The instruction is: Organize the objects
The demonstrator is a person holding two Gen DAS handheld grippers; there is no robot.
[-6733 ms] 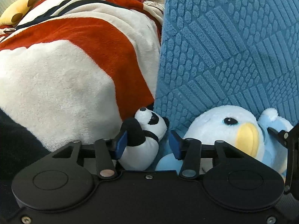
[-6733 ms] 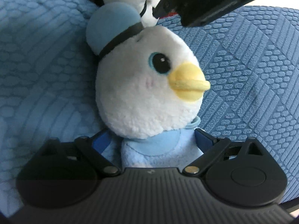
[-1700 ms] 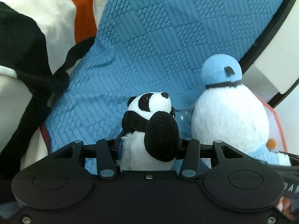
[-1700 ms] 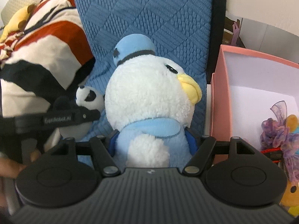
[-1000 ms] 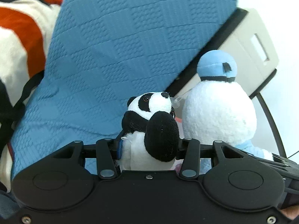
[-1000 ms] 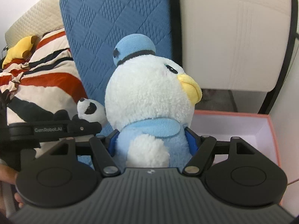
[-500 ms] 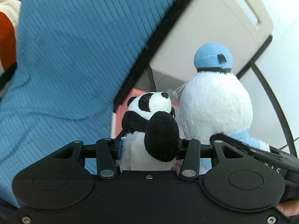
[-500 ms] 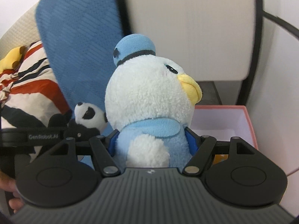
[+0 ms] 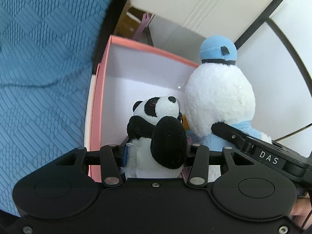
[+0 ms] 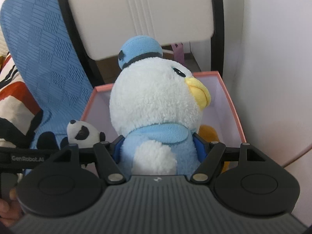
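My left gripper [image 9: 155,153] is shut on a small panda plush [image 9: 156,128], held upright above the open pink box [image 9: 136,45]. To its right hangs a white duck plush with a blue hat [image 9: 218,93], gripped by the blue body in my right gripper [image 10: 159,147], whose pads press both sides. In the right wrist view the duck plush [image 10: 156,105] fills the middle, over the pink box [image 10: 232,105], and the panda plush [image 10: 83,132] shows at lower left. An orange toy [image 10: 208,132] lies inside the box, mostly hidden.
A blue quilted cushion [image 9: 42,68] stands left of the box. Behind the box is a cream panel with a black frame [image 10: 148,13]. A striped red, white and black blanket [image 10: 13,107] lies far left. A white wall [image 10: 273,68] is on the right.
Both grippers have swung right and down with their plush toys, from in front of the blue cushion to above the pink box. The grips are unchanged.
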